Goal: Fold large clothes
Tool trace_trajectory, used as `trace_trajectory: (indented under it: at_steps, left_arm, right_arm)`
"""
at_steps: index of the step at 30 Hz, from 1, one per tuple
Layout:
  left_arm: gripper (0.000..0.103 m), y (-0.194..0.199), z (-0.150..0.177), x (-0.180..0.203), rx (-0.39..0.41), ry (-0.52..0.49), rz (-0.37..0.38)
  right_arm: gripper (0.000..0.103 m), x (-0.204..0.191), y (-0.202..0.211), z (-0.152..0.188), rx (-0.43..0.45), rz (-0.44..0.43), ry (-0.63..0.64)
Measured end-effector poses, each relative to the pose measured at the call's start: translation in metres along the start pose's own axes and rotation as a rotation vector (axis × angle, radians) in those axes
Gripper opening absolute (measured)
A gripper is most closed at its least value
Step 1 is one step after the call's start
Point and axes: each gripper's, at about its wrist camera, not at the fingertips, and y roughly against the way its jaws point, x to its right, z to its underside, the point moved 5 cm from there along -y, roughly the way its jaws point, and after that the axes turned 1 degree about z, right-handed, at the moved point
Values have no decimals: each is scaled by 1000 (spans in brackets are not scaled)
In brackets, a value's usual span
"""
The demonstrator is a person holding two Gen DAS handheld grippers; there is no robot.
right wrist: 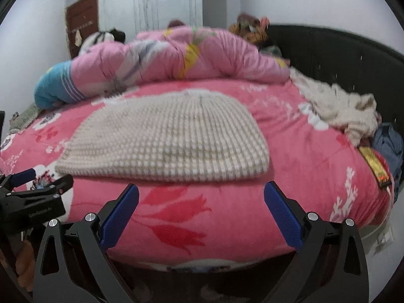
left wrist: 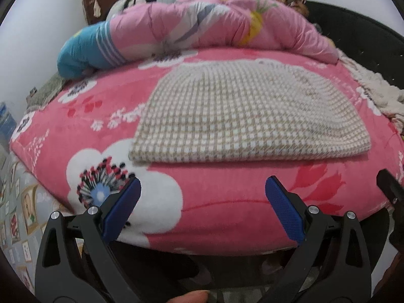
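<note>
Folded beige-and-white checked knit garment point(left wrist: 250, 116) lying flat, centre frame, on pink floral bed point(left wrist: 214, 217) — left gripper point(left wrist: 202, 197) and right gripper point(right wrist: 201, 202) fingers wide, holding nothing.

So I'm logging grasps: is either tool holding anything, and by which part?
Nothing is held. The left tool and right tool are both open, short of the folded checked garment on the bed.

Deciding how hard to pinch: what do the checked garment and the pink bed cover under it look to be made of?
Checked garment: looks like a thick woven or knitted wool-type cloth, matte, with a raised beige-and-white grid and a bulky folded edge.
Pink bed cover: probably plush fleece, going by its soft fuzzy sheen and printed flowers.
Neither can be confirmed by sight alone.
</note>
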Motion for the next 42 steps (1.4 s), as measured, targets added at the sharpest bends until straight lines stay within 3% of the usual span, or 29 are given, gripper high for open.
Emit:
trace_trajectory:
  at_steps: [6, 42]
  left_arm:
    - [96, -13, 10, 4, -64, 7, 23]
    - [96, -11, 14, 10, -75, 31, 39]
  right_arm:
    - [96, -3, -15, 7, -65, 4, 12]
    - [96, -14, -20, 9, -102, -22, 22]
